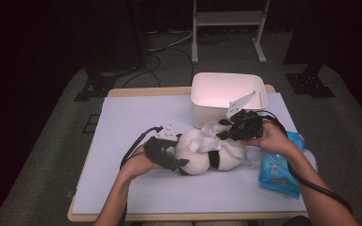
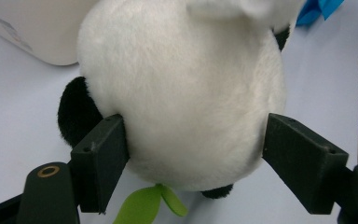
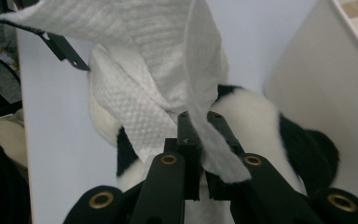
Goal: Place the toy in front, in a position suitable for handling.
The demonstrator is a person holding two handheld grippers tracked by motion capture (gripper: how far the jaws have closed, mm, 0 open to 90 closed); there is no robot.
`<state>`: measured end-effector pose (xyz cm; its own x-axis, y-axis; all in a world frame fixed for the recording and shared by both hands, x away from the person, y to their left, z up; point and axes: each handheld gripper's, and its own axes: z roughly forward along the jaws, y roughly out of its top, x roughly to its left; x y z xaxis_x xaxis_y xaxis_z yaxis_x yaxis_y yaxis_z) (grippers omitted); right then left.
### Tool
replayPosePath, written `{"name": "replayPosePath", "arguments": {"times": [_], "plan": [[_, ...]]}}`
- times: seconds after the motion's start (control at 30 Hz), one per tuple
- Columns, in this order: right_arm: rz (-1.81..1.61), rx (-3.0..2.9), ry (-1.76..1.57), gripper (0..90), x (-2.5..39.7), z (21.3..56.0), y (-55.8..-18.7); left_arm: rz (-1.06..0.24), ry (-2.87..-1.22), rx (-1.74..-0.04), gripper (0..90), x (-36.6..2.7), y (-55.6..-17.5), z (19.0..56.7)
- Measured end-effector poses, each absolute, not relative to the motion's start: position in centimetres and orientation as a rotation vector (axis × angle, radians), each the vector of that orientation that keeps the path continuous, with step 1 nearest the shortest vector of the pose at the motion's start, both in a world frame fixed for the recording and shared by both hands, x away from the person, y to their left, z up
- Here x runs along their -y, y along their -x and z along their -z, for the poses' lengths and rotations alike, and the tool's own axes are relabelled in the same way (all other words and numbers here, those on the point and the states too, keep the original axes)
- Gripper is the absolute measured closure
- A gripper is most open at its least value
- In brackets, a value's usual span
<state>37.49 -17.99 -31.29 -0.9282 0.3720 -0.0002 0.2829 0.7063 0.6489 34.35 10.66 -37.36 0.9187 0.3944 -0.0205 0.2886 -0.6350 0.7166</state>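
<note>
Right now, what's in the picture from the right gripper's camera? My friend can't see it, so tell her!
The right gripper has its black jaws shut on a white wipe, which drapes over a black-and-white panda toy. A white bin stands at the right, on a pale table.

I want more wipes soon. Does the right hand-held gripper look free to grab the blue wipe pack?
Probably not yet: the right hand-held gripper is shut on a white wipe over the plush panda; the blue wipe pack lies unobstructed.
</note>
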Motion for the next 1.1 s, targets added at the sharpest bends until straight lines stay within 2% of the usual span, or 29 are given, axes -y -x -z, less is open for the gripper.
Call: {"name": "replayPosePath", "arguments": {"times": [0.23,0.77,1.1], "plan": [[-1.035,-2.771,-0.605,85.0,20.7,31.6,-37.2,-0.164,-2.299,-0.489,22.0,-10.8,-34.4,37.5],[-1.077,-2.76,-0.677,85.0,23.3,32.3,-36.3,-0.17,-2.309,-0.504,21.8,-10.9,-34.6,37.8],[-1.072,-2.772,-0.643,85.0,22.2,32.4,-36.5,-0.175,-2.312,-0.498,21.8,-10.5,-34.5,37.7]]}}
